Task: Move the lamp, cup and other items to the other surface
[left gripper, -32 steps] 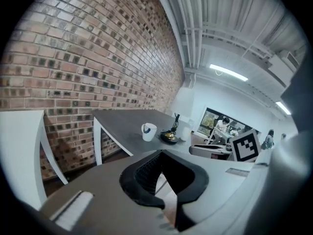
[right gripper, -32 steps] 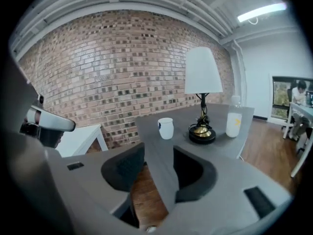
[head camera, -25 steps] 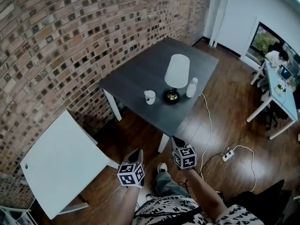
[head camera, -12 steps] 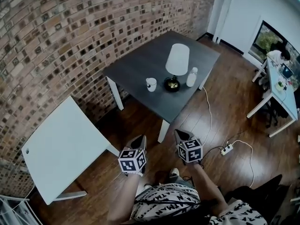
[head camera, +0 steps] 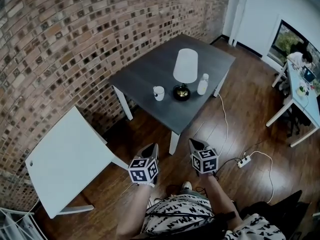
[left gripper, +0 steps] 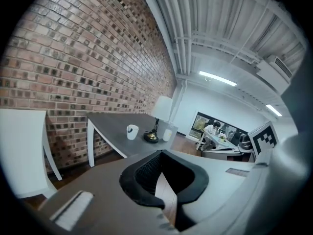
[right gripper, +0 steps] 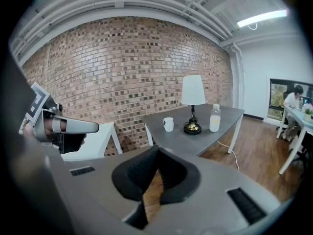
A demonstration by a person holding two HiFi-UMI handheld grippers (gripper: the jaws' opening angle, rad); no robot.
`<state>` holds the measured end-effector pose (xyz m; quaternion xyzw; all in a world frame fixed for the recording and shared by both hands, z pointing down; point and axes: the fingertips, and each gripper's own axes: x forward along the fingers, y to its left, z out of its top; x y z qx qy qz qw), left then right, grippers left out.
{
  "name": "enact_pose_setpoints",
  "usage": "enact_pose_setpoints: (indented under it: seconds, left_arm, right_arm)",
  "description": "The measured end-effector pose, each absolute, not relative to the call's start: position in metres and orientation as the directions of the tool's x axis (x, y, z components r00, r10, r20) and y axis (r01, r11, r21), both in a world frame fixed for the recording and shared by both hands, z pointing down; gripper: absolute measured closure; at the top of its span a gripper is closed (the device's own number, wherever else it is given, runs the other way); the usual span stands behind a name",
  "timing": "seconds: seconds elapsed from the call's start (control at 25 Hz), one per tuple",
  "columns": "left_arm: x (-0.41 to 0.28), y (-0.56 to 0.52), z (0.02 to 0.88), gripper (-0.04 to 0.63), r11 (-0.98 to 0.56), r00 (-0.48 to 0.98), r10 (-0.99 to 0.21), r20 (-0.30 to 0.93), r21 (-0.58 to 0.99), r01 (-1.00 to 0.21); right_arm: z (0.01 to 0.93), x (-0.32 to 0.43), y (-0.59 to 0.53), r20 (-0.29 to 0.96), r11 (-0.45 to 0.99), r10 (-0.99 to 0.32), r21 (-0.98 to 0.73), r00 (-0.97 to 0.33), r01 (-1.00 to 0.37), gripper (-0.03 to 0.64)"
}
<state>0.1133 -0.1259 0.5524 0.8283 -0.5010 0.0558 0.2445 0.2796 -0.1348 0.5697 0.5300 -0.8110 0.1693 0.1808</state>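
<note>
Both tools hang empty and well short of the work: the left tool (left gripper: 161,173) has its jaws closed together with nothing between them, and the right tool (right gripper: 159,170) is likewise closed on nothing. From the head view, the dark surface (head camera: 145,74) lies at 12 o'clock from the pair, apart from them across bare wooden floor. On it stand the lamp (head camera: 185,66), the cup (head camera: 158,92) at 9 o'clock of the lamp's base, and a bottle (head camera: 202,84) just beside the base at 3 o'clock. The white surface (head camera: 70,159), probably the destination, sits at 9 o'clock of the left tool. The chief hazard I foresee is the cord (head camera: 222,124), which runs off the dark surface's edge near the bottle to a power strip (head camera: 243,162) on the floor. If it is the lamp's and remains plugged in, carrying the lamp leftward could pull it taut, tipping the lamp or sweeping the bottle over. The lamp also looks top-heavy, so a low grip may let it sway. The bottle stands close enough to be knocked during a reach for the base. No writing is legible: the tools' cubes carry only square markers, and the bottle's label is too small to read.
</note>
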Motion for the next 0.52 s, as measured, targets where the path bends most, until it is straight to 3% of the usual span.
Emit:
enact_pose_setpoints:
  seconds: [0.52]
  left_arm:
    - [0.133,-0.134,0.558,0.592,-0.374,0.489,-0.799,0.35,0.347,-0.86]
  right_arm:
    - [0.573,0.297,-0.144,0.465,0.374,-0.804,-0.088,-0.37,-0.923,0.615]
